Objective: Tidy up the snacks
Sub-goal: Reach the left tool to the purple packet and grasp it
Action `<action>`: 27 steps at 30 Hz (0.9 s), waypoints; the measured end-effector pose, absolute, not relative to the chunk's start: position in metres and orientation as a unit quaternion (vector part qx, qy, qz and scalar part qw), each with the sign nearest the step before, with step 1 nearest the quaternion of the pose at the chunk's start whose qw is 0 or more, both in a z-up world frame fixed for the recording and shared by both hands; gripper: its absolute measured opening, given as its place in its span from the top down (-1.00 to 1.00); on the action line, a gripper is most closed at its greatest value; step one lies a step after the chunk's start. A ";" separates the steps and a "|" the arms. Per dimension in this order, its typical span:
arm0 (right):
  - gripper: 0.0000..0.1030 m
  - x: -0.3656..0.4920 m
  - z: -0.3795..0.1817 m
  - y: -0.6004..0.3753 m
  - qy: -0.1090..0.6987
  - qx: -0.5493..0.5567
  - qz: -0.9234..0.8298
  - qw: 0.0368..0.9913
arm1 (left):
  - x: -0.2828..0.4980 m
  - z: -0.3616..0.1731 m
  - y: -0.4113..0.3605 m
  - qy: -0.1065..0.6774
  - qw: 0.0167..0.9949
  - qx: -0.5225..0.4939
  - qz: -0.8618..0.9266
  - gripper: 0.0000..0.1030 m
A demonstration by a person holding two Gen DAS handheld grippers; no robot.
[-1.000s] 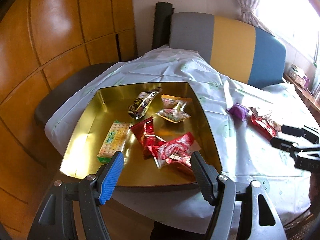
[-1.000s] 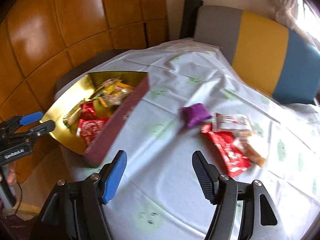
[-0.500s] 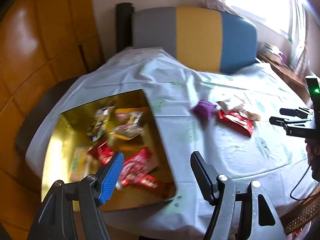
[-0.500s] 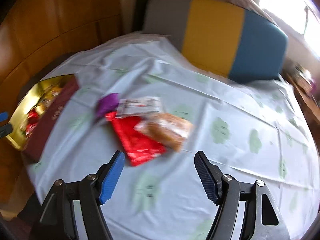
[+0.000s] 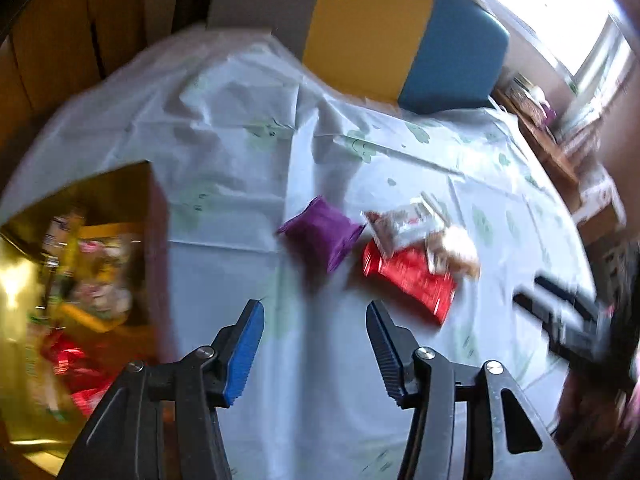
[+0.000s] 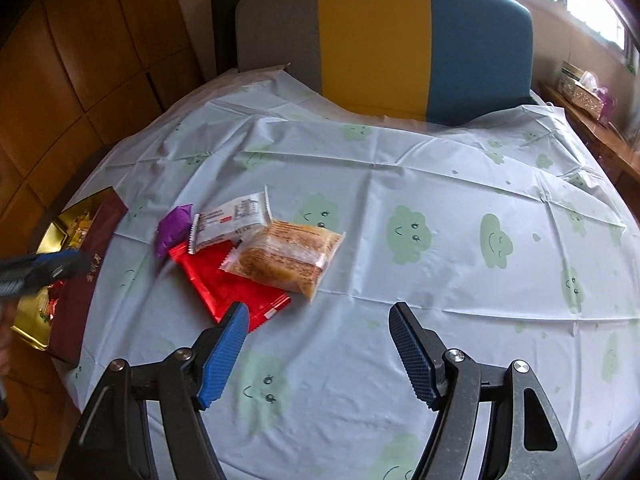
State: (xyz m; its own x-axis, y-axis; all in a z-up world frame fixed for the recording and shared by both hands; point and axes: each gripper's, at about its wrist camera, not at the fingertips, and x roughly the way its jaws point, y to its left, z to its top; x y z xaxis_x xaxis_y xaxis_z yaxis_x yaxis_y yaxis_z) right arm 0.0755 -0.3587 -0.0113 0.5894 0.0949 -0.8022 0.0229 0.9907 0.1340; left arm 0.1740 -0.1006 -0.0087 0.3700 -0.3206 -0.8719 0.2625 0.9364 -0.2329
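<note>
On the tablecloth (image 6: 400, 184), four loose snacks (image 6: 288, 256) lie heaped beside the gold box (image 6: 86, 264). Left gripper (image 5: 316, 316) is closing on nothing; right gripper (image 6: 320, 320) is spread, empty. Next, I'd guess: pinching one packet.

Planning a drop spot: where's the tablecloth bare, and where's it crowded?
Bare: the tablecloth right of the cake packet, out to the chair and the near edge. Crowded: purple packet, white packet and red packet cluster beside the gold box.
</note>
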 end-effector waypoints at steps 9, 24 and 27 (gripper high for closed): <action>-0.49 0.076 -0.002 -0.366 0.441 0.093 0.023 0.892 | 0.243 -0.056 -0.115 0.596 0.775 -0.156 -0.137 -0.05; -0.50 0.075 0.005 -0.366 0.434 0.108 0.030 0.894 | 0.273 -0.075 -0.148 0.598 0.788 -0.112 -0.099 0.19; -0.50 0.074 0.005 -0.367 0.432 0.107 0.026 0.895 | 0.261 -0.074 -0.143 0.582 0.801 -0.088 -0.110 0.23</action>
State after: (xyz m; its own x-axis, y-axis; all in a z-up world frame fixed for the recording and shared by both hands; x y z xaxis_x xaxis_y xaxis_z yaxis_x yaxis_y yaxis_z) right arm 0.0743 -0.3667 0.0050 0.6246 0.1398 -0.7683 0.0455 0.9757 0.2145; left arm 0.2610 -0.1428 -0.0738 0.2988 -0.2796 -0.9124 0.0743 0.9600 -0.2698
